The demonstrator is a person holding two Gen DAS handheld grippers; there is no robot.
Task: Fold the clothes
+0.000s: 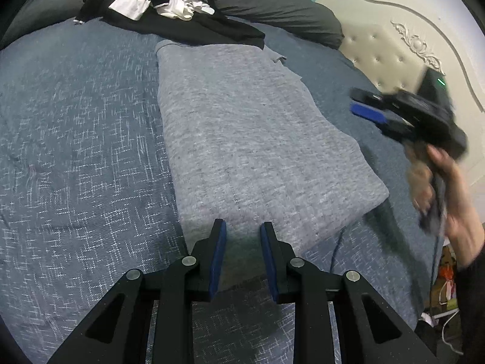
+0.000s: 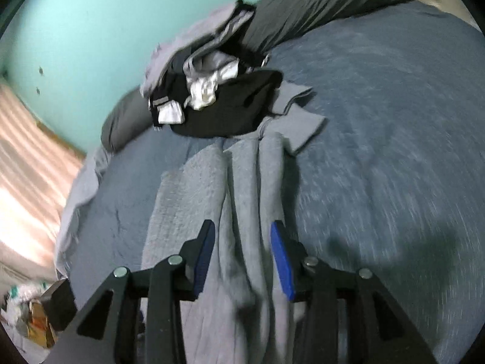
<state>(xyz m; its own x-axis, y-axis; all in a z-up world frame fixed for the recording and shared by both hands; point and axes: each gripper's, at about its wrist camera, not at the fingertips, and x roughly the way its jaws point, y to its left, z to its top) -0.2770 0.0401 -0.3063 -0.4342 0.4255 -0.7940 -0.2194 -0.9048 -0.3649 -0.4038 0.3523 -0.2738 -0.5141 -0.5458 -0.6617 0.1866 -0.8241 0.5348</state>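
Observation:
A grey knit garment (image 1: 242, 139) lies folded into a long strip on the blue bedspread (image 1: 75, 151). My left gripper (image 1: 243, 227) is open and empty, just above the garment's near edge. My right gripper (image 1: 363, 104) shows in the left wrist view, held by a hand above the bed to the right of the garment, blurred. In the right wrist view the garment (image 2: 242, 188) runs in wrinkled folds between the open fingers of my right gripper (image 2: 242, 227); whether they touch it I cannot tell.
A pile of black, white and grey clothes (image 1: 163, 3) sits at the far end of the bed, also in the right wrist view (image 2: 212, 91). Dark pillows (image 1: 288, 6) lie behind it. A cream tufted headboard (image 1: 394, 48) stands at the right. A teal wall (image 2: 91, 30) is beyond.

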